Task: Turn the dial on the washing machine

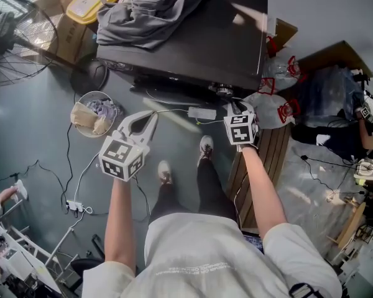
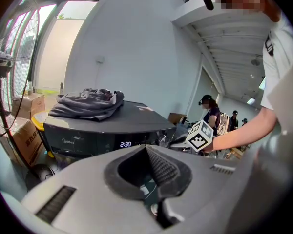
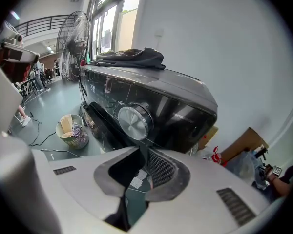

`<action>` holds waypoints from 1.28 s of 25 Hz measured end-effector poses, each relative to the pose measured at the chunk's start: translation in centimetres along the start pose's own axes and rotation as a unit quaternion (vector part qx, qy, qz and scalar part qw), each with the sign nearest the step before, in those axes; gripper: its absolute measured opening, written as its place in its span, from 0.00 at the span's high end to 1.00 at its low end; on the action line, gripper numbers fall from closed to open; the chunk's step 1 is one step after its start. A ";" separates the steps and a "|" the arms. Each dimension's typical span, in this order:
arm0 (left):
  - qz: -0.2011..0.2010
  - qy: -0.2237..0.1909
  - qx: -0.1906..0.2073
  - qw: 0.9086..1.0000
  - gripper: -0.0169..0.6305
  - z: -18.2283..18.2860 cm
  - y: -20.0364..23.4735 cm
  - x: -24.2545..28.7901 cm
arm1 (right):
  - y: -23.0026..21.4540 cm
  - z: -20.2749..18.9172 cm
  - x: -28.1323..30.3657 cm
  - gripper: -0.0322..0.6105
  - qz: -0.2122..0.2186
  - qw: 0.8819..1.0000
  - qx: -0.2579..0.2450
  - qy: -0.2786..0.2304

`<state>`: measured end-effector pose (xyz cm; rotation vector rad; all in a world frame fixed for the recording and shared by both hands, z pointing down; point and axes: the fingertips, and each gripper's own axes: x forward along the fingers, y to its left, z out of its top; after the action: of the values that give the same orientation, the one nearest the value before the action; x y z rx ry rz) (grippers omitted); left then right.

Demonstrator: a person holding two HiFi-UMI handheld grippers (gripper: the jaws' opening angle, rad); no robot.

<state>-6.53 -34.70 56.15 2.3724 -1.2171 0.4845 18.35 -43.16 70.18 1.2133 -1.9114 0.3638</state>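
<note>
The black washing machine (image 1: 193,42) stands ahead with grey clothes (image 1: 149,8) heaped on its lid. Its round silver dial (image 3: 133,122) is on the front panel, small in the head view (image 1: 222,90). My right gripper (image 3: 142,152) points down at the dial from just short of it. Its jaws stand a narrow slit apart with nothing between them, and it sits close under the panel in the head view (image 1: 235,106). My left gripper (image 1: 140,126) hangs back to the left, away from the machine. Its pads (image 2: 158,165) meet at the tips on nothing. The machine's display (image 2: 126,144) is lit.
A round bin of rubbish (image 1: 94,113) stands on the floor left of the machine, with a large fan (image 1: 12,36) and cardboard boxes (image 1: 62,23) behind it. Cables and a power strip (image 1: 74,207) lie at the lower left. Plastic bags (image 1: 280,107) and wooden slats (image 1: 267,160) are at the right.
</note>
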 end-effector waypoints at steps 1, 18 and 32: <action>-0.001 -0.001 0.003 1.000 0.95 0.1 0.0 -0.1 | -0.2 -0.2 -0.5 0.86 -0.003 1.000 0.004 -0.001; 0.006 -0.072 0.130 0.989 0.95 6.2 -1.7 -8.2 | -0.7 7.2 -22.4 0.90 -0.077 0.979 0.046 -0.185; 0.009 -0.182 0.224 0.957 0.95 14.3 -6.4 -18.0 | 7.0 13.6 -39.4 0.93 -0.059 0.947 -0.007 -0.316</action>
<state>-9.64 -26.62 33.90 2.9395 -1.4035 0.3670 13.50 -23.94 32.85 1.5545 -2.3462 -0.1284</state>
